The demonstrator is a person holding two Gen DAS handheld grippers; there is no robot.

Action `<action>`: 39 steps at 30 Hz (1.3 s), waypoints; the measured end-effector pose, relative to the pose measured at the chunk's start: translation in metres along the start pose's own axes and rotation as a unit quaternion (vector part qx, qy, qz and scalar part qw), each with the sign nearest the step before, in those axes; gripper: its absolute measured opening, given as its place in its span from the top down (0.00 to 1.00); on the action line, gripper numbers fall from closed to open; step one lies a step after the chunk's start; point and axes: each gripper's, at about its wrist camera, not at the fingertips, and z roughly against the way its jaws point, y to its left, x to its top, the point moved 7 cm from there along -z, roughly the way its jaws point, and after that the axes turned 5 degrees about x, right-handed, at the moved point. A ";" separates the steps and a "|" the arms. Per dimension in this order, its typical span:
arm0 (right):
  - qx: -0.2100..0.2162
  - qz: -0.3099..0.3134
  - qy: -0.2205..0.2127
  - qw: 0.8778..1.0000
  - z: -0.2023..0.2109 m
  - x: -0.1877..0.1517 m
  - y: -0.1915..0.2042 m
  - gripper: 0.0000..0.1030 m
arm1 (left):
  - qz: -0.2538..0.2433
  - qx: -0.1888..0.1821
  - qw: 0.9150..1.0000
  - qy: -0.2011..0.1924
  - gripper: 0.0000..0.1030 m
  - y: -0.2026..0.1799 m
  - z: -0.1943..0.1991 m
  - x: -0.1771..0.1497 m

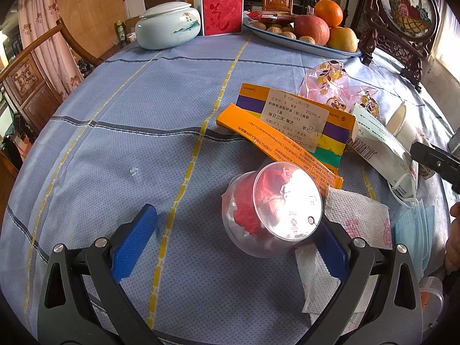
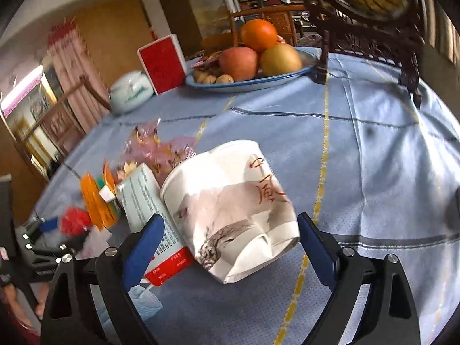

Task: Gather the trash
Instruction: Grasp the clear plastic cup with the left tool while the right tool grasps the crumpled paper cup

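- Left tool (image 1: 235,231): jaws wide; clear plastic cup (image 1: 268,210) of red scraps lies tipped between them, toward the 3 o'clock pad.
- Right tool (image 2: 233,247): jaws wide; crushed paper cup (image 2: 233,198) lies between them on the blue-clothed surface (image 2: 373,172).

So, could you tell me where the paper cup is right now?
In the right wrist view, the paper cup lies crumpled on its side between the open fingers, beside a white packet.
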 end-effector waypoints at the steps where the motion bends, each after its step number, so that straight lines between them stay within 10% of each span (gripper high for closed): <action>1: -0.001 -0.007 -0.003 1.000 0.001 0.001 -0.004 0.21 | 0.000 0.000 1.000 0.000 0.05 0.000 0.000 0.000; 21: -0.069 -0.073 -0.010 0.995 0.013 -0.003 -0.054 0.27 | 0.076 -0.018 0.997 -0.003 0.06 0.035 0.006 0.004; 29: -0.077 -0.055 0.001 0.996 0.009 -0.002 -0.048 0.16 | 0.046 -0.030 0.998 -0.018 0.47 0.023 0.013 0.004; 39: -0.074 -0.055 -0.010 0.996 0.013 -0.001 -0.049 0.33 | 0.078 -0.060 0.995 -0.032 0.47 0.032 0.022 0.006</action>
